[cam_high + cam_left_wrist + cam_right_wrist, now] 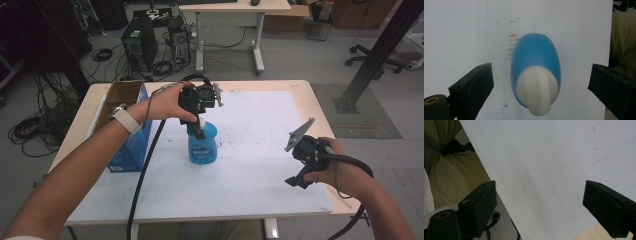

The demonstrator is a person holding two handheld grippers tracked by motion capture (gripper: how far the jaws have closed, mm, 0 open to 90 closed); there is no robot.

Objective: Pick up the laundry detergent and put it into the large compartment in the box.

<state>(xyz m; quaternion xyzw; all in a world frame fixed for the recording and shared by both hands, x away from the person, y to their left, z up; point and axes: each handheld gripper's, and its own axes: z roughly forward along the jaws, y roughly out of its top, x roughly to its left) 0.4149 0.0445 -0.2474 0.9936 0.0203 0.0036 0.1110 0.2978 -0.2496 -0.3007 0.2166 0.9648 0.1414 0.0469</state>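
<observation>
Blue bottle (pixel 535 65) with white cap (pixel 537 93) stands mid-surface (pixel 260 165) beneath the left tool (pixel 200 131), jaws apart astride it; an off-centre closing could topple it. Right tool (pixel 296 170) idles open.

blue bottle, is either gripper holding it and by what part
Nothing is held. The left gripper hangs open over the blue bottle, jaws wide of its white cap. The right gripper is open too.

Blue plastic bottle (pixel 203 147) with a white cap (pixel 537 93), standing upright on the white sheet near the table's middle, slightly left, a label on its near side too small to read, body widening toward the base, apparently untouched
</observation>
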